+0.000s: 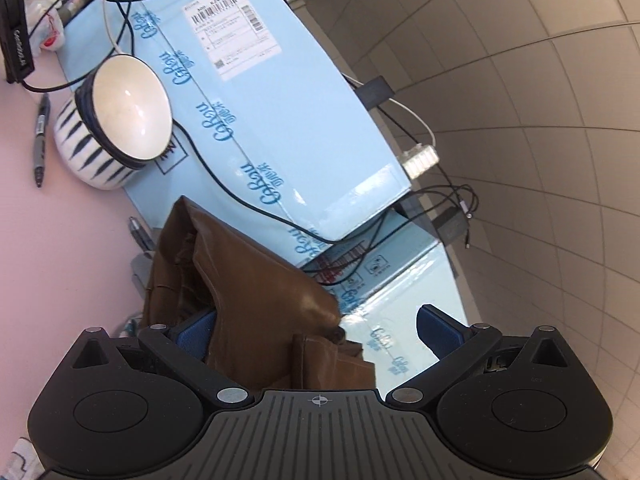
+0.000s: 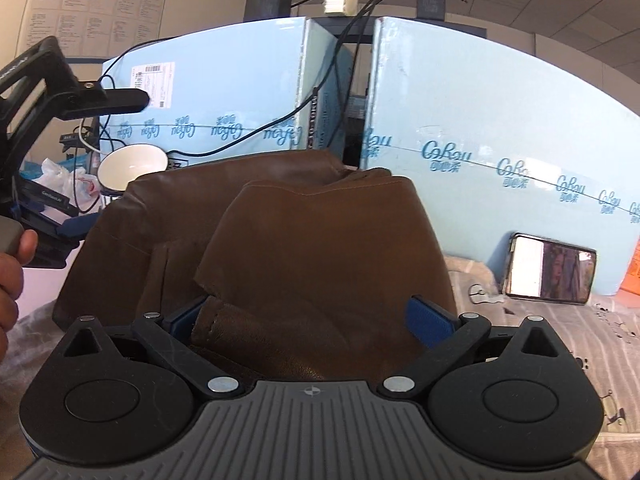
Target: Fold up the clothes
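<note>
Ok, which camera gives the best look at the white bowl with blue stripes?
Left wrist view: the white bowl with blue stripes lies tipped on its side, showing its striped wall, dark rim and bare interior. The right wrist view shows only its rim and inside, small, behind the brown leather garment.

One brown leather garment [image 2: 304, 240], two pale blue boxes [image 2: 224, 96], one bowl [image 1: 120, 120], one phone [image 2: 550, 274], perhaps two pens [image 1: 41, 140], two grippers [image 2: 312, 324].

Left gripper [image 1: 318, 330]: black body, ribbed grey centre plate with crosshair mark, two round black discs, silver pivot screws, blue ribbed finger pads [image 1: 438, 330].
Right gripper [image 2: 310, 322]: same build, blue pads [image 2: 430, 322].
Hand [image 2: 10, 276] at left edge, no sleeve visible.
</note>
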Available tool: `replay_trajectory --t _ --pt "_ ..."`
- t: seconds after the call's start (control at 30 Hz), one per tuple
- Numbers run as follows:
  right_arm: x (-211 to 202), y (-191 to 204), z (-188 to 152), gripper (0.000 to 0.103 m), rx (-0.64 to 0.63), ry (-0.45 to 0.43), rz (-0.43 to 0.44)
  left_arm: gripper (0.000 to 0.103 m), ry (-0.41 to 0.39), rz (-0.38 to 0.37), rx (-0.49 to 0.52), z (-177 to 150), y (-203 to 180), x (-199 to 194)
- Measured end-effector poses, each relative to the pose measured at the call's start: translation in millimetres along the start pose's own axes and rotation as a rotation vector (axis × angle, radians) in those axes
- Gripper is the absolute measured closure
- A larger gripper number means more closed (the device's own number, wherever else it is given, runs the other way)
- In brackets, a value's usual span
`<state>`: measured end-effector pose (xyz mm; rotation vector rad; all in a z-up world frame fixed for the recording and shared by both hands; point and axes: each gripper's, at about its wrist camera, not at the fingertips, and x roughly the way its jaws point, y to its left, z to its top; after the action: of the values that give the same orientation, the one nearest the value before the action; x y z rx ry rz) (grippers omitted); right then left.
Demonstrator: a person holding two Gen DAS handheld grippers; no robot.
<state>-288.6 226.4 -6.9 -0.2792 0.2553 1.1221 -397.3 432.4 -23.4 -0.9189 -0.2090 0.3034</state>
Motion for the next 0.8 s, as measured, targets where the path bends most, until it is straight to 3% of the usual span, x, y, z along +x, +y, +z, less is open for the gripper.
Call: replay_trajectory --t 0.07,0.23,0.43,0.5,0.57,0.63,0.7,0.77,0.8 --pt "-5.2 -13.5 -1.7 0.003 -0.005 -0.016 -0.026 0.000 0.011 -0.030 -0.004 4.0 0.2 10.7" --pt "-5.8 -46.9 -5.3 0.008 -0.010 0.005 -0.075 0.000 0.037 0.063 -0.062 14.0 10.7 51.5" --pt "-0.4 -89.6 -10.3 0.013 0.045 -0.005 -0.112 0.005 0.004 0.175 0.103 5.8 -4.6 62.9" --pt "7.5 -99.4 -9.8 0.019 0.078 0.002 -0.082 0.019 -0.007 0.212 0.158 3.1 -9.7 66.7" --pt "13.7 -106.9 -8.6 0.026 0.112 0.012 -0.044 0.054 -0.015 0.256 0.219 -0.1 -15.1 70.3" --pt "18.2 -113.8 -6.9 0.033 0.142 0.009 -0.005 0.078 -0.012 0.319 0.299 -6.5 -21.9 74.2" --pt "18.1 -120.5 -5.4 0.045 0.169 -0.006 0.008 0.088 -0.010 0.354 0.384 -13.5 -30.0 77.4" --pt "17.6 -125.3 -3.2 0.068 0.177 -0.002 0.018 0.095 -0.031 0.359 0.478 -20.2 -45.0 75.6" --pt "15.2 -128.4 -2.7 0.073 0.179 -0.001 0.023 0.097 -0.053 0.352 0.519 -23.2 -54.9 72.4"
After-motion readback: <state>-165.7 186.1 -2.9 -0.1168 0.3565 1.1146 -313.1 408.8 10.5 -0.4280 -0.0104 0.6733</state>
